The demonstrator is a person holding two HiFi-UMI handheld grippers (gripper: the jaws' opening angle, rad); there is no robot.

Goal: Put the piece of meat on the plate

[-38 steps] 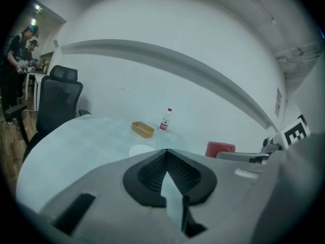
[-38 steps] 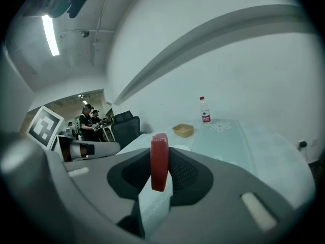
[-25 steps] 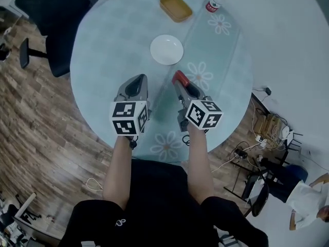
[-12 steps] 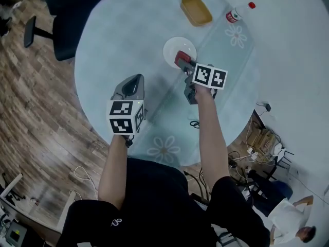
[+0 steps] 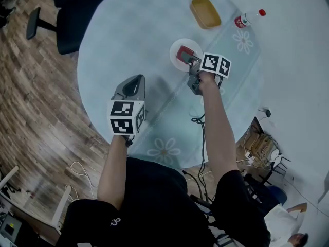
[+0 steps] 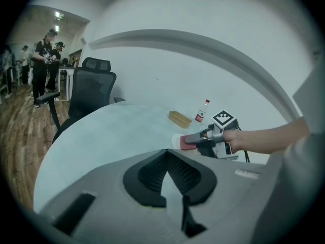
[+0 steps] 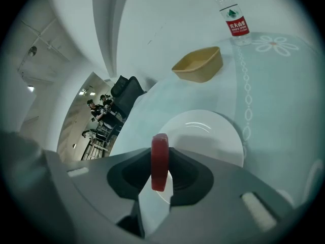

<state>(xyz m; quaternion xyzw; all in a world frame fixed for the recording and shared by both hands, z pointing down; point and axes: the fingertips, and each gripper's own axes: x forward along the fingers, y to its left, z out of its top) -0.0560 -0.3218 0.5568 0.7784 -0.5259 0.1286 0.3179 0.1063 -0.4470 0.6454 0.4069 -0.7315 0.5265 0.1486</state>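
Observation:
A flat red piece of meat (image 7: 159, 161) stands on edge between the jaws of my right gripper (image 7: 160, 159), which is shut on it. Directly behind it lies the white plate (image 7: 208, 133). From the head view the meat (image 5: 183, 52) hangs over the plate (image 5: 191, 43), with the right gripper (image 5: 189, 56) reaching in from the near right. I cannot tell whether the meat touches the plate. My left gripper (image 5: 134, 82) hovers over the table's near left part, jaws together and holding nothing. It sees the right gripper (image 6: 200, 137) with the meat (image 6: 189, 140).
A yellow bowl (image 5: 205, 13) and a red-capped water bottle (image 5: 249, 18) stand beyond the plate on the round pale-blue table (image 5: 118, 40). Office chairs (image 5: 77, 14) stand off the far left edge. Cables lie on the floor at the right. People stand far back (image 6: 48, 55).
My right gripper has carried the meat from the table's near middle away from me to above the plate. The left gripper has stayed at about the same spot.

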